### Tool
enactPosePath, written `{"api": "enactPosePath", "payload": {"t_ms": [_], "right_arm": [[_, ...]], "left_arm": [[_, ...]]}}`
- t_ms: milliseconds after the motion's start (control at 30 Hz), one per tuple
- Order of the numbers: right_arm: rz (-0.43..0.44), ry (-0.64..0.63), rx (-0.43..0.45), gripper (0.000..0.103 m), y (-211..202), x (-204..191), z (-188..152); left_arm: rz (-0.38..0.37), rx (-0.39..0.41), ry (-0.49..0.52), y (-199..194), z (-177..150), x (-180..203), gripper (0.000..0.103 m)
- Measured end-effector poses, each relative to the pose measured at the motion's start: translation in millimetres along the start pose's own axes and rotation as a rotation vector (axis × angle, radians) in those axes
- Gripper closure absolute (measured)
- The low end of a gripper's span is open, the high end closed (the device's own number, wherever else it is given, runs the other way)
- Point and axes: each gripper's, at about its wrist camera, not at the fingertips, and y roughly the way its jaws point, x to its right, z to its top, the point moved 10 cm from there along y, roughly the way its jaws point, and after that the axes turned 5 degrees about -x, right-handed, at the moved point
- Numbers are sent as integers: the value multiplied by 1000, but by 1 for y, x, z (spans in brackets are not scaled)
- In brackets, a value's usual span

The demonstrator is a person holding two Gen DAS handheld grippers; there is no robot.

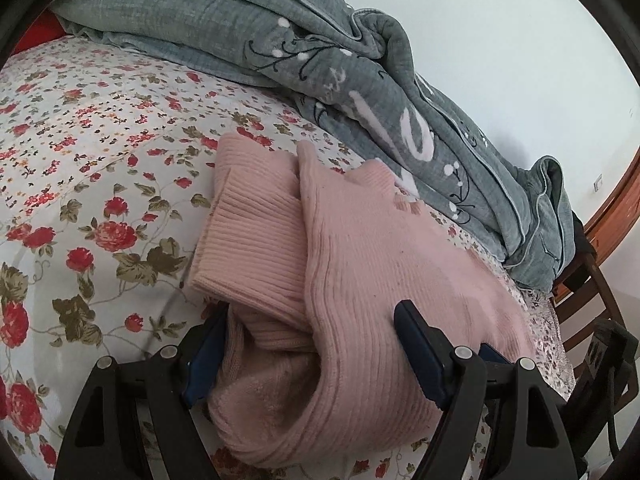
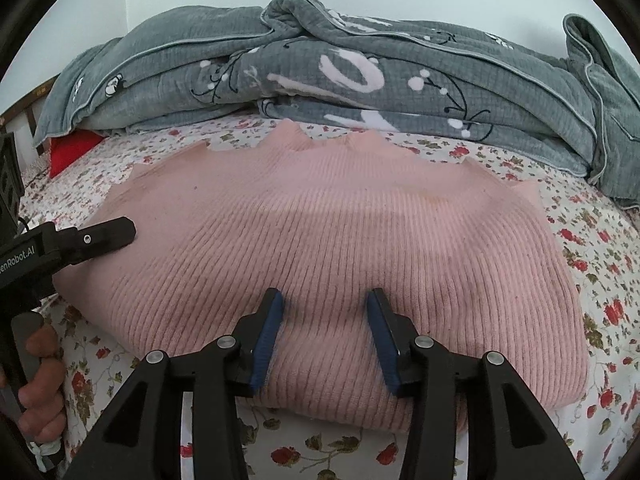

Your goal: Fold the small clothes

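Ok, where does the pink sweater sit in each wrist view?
Left wrist: pink sweater fills lower centre, bunched between the left gripper fingers.
Right wrist: pink sweater spreads across the middle, under the right gripper.
Shared landmark: grey quilt behind it.

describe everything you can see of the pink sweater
The pink sweater is a ribbed knit, folded into a thick bundle lying on the floral bedsheet in front of the grey quilt. Its ribbed cuff or hem lies folded across one end. The left gripper straddles that end; the right gripper rests over its near edge, jaws apart.
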Motion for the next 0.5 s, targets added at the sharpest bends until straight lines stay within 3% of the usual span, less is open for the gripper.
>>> {"api": "enactPosePath", "payload": {"t_ms": [500], "right_arm": [[23,8,1,55,-2,0,-1]], "left_arm": [[1,2,2,0,0,0,24]]}}
